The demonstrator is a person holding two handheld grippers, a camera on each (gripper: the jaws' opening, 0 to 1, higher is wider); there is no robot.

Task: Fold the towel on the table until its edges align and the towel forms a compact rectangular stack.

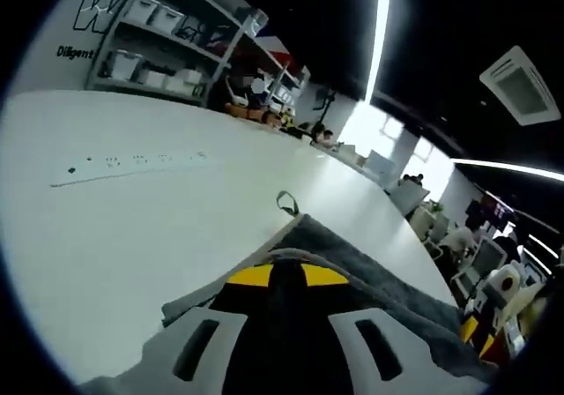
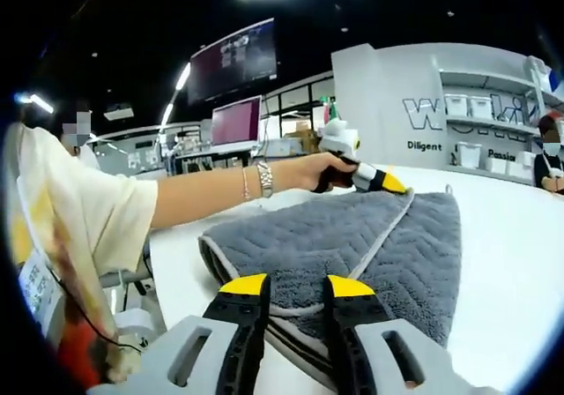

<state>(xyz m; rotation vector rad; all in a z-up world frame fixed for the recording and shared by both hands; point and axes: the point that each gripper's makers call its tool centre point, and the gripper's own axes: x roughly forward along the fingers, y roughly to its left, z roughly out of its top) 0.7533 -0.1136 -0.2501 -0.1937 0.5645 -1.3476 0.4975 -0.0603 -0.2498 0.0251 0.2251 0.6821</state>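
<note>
The towel (image 2: 352, 245) is grey, quilted, with pale piping, and lies on the white counter (image 1: 132, 227). It is already doubled over: in the right gripper view a folded upper layer rests on a lower layer, and a piped edge runs diagonally across the top from the near side to the far corner.

Left hand-held gripper (image 2: 388, 182): seen in the right gripper view, it is held in the person's hand (image 2: 324, 171) at the far corner of the towel, its yellow-tipped jaws meeting the piped edge. In the left gripper view its own jaws (image 1: 286, 276) appear drawn together with grey cloth lying around and over them; it probably has the corner pinched, though the cloth hides the contact itself. A small hanging loop (image 1: 287, 204) stands up from the towel edge just ahead of it.

Right hand-held gripper (image 2: 295, 286): its jaws stand a little apart, with a narrow gap between the yellow tips, and hold nothing. It hovers just at the near folded edge of the towel.

Governing relation: the towel extends straight ahead of the right hand-held gripper, its long axis running away from it toward the left hand-held gripper at the far corner. The right is nearer the near edge, the left nearer the far one. A further fold would likely bring the far edge toward the near.
</note>
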